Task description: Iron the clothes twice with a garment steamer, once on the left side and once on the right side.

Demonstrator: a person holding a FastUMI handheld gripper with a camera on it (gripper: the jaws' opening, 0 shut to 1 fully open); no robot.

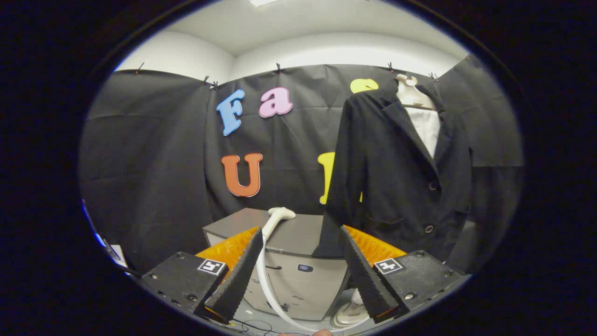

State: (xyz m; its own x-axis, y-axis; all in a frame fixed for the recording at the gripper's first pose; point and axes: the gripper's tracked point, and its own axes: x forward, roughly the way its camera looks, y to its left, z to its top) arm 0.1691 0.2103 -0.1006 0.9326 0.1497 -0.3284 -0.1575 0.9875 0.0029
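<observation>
A black jacket (401, 172) hangs on a white mannequin (413, 95) over a white shirt (426, 126), beyond my right finger. The white steamer head (278, 217) lies on top of a grey cabinet (291, 242), just beyond my left finger. Its white hose (270, 291) runs down the cabinet front and curves toward a white base (352, 313) on the floor. My gripper (301, 233) is open, its two black ridged fingers (242, 270) wide apart and holding nothing, well short of the steamer head.
The cabinet has a front panel with a small dark button (305, 268). Thin cables (254, 324) lie on the floor below the fingers. Black cloth walls close in the booth behind and on both sides.
</observation>
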